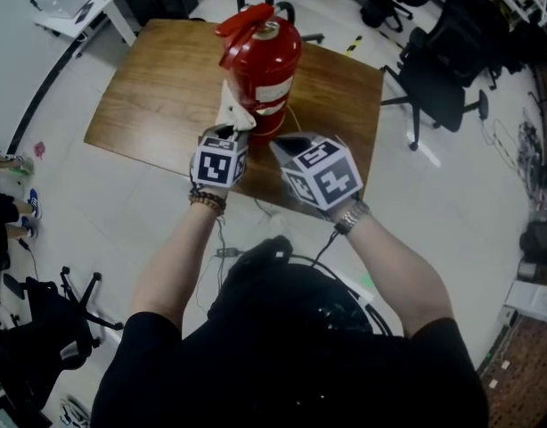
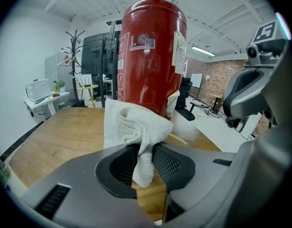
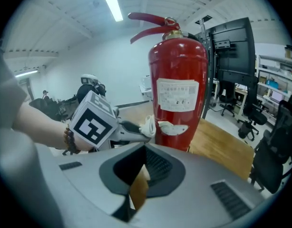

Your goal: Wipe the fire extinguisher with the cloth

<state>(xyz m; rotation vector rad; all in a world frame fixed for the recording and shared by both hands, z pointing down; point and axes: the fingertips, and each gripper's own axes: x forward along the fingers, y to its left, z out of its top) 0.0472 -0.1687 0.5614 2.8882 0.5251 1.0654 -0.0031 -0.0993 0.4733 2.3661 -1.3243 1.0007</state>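
Left gripper view: left gripper (image 2: 145, 152) pinched a crumpled white cloth (image 2: 136, 122) by the red metal fire extinguisher (image 2: 150, 56); right gripper (image 3: 139, 175) was pressed together, empty.

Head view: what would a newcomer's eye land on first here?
The red fire extinguisher standing upright on the wooden table dominates. Next comes the white cloth pinched in the left gripper, held near the extinguisher's lower part, with the right gripper shut and empty beside it.

Extinguisher (image 1: 266, 65) ctr of table (image 1: 158, 96); room L/R
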